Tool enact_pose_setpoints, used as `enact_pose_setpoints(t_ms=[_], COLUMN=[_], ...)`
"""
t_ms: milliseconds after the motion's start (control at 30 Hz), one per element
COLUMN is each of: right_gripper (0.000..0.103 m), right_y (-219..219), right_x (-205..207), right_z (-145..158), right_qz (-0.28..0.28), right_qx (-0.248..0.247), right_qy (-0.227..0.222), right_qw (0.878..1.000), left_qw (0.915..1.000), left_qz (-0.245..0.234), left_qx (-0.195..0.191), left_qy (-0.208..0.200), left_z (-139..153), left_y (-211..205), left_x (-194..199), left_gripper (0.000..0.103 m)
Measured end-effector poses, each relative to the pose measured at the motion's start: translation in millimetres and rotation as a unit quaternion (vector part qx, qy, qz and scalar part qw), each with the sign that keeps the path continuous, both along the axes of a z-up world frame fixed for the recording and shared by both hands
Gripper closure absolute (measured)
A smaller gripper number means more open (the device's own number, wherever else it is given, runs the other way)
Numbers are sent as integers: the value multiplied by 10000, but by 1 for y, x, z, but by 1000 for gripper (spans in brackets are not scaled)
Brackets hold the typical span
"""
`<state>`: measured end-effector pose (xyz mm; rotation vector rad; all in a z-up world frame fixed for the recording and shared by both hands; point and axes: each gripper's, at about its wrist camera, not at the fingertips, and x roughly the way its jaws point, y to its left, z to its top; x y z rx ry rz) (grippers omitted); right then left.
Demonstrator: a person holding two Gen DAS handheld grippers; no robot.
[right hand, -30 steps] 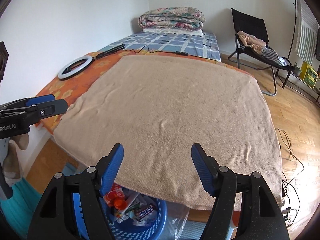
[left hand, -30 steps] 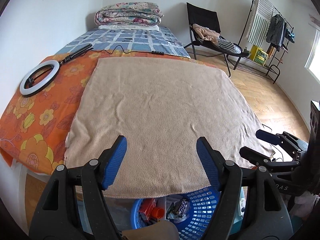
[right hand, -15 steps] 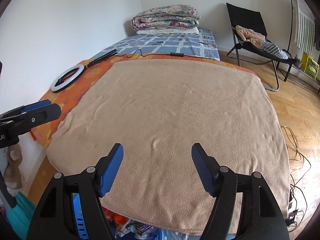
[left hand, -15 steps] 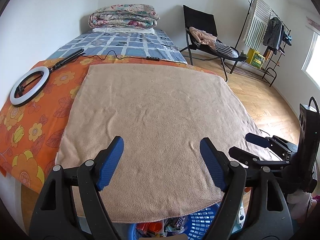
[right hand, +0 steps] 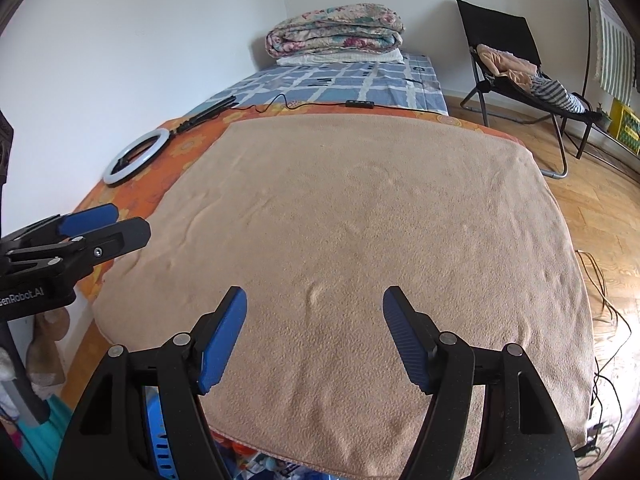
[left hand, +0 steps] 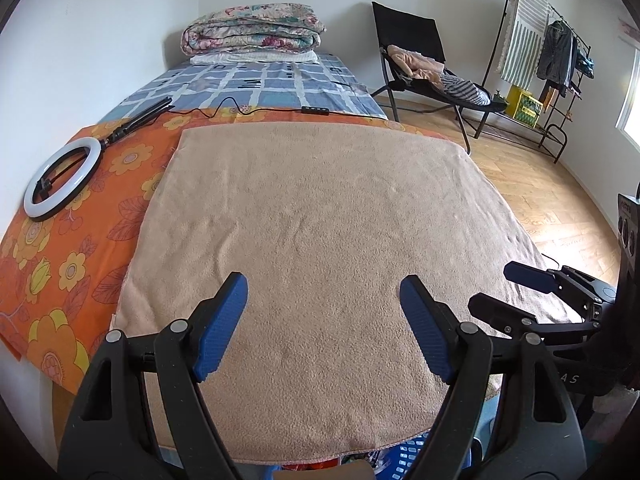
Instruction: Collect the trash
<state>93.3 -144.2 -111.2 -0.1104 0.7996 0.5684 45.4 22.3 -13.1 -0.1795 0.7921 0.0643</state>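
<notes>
A beige fleece blanket (left hand: 328, 240) (right hand: 360, 240) covers the near part of the bed, and no trash lies on it. My left gripper (left hand: 324, 294) hovers open over its near edge with nothing between the blue pads. My right gripper (right hand: 314, 306) is open and empty too, over the same edge. Each gripper shows in the other's view: the right gripper (left hand: 520, 292) at the right, the left gripper (right hand: 100, 224) at the left. Under the blanket's near edge peeks a blue plastic basket (left hand: 412, 454) (right hand: 160, 440) holding trash, mostly hidden.
A white ring light (left hand: 62, 178) with its cable lies on the orange floral sheet (left hand: 60, 264). Folded quilts (left hand: 252, 32) are stacked at the bed's far end. A black chair (left hand: 424, 68) with clothes and a clothes rack (left hand: 540, 60) stand on the wooden floor; cables (right hand: 604, 292) trail there.
Both grippers have moved forward over the bed. The basket, in plain view below the blanket edge a second ago, has slid almost out of sight. The left jaws stand slightly wider.
</notes>
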Motion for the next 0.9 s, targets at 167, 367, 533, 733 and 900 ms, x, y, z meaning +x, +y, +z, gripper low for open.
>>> enact_pose_setpoints(t_ms=[167,367,533,733,900], right_gripper=[33,32,27,27,26], right_y=[-5,-5,-5,-5,-4], right_x=[6,7,4,4,5], right_z=[-3,-6,-6,-7,-7], right_qz=[-124,-167,-165,-209,-213], right_qx=[112,122,104,98,90], right_qy=[199,304,248,235,235], right_qw=[9997,9993,9995,9995,9995], left_qw=[10000,10000,10000,10000,10000], left_qz=[40,41,35,38,32], left_qx=[-11,-3,-58,-58,-64], left_qy=[18,11,-33,-28,-5], left_z=[-2,-3,-1,-1,-3], left_y=[0,0,2,2,2], left_x=[0,-2,-5,-5,-7], left_gripper=[21,13,9,9,9])
